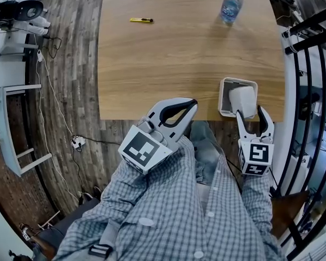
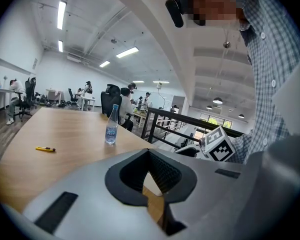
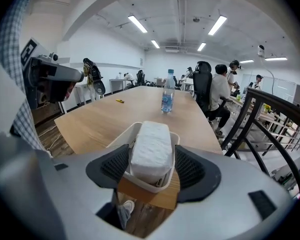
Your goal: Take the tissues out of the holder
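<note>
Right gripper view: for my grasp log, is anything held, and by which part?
Nothing is held. The right gripper stands open around the holder, not pressing it; the left gripper is shut, empty.

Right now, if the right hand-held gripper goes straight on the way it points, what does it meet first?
Probably the tissue pack in the white holder; the right hand-held gripper has open jaws either side of it.

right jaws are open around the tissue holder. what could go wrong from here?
1. The open jaws of the right gripper seem to flank the holder, not just the tissues; closing may grab both.
2. The holder sits at the near corner of the table; a pull might drag it off the edge.
3. The left gripper, shut and empty, is off the holder; nothing braces it.
</note>
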Tool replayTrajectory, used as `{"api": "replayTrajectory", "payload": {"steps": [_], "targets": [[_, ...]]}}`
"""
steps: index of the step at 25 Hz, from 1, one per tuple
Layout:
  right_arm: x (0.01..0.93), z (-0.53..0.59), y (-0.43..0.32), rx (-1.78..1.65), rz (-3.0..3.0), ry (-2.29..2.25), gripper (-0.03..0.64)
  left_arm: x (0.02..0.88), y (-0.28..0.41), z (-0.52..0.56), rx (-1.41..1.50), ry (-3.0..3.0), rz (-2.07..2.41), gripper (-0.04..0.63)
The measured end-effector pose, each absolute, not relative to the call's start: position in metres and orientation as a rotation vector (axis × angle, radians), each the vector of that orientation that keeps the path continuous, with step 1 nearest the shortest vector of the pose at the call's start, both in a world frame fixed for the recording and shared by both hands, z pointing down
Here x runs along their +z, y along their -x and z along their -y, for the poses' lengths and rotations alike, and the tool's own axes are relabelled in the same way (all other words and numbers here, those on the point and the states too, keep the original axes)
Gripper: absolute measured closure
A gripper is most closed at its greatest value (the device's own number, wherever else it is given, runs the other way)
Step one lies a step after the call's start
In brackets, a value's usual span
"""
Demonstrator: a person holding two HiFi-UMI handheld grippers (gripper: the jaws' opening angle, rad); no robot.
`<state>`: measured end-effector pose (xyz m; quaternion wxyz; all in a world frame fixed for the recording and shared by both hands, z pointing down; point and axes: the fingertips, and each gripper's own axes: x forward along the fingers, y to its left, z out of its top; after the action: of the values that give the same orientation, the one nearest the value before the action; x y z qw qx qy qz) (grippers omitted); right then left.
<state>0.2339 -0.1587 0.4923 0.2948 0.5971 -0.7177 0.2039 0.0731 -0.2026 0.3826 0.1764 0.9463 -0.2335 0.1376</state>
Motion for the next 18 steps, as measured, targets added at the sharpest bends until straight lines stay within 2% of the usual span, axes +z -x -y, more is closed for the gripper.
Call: {"api": "replayTrajectory", "payload": {"steps": [18], "targets": [[0.507,0.166,-0.228,0.556,1.863,-1.572,0.348,0.39,-0.075,0.204,0.417,-2.663,0.664,0.595]]}}
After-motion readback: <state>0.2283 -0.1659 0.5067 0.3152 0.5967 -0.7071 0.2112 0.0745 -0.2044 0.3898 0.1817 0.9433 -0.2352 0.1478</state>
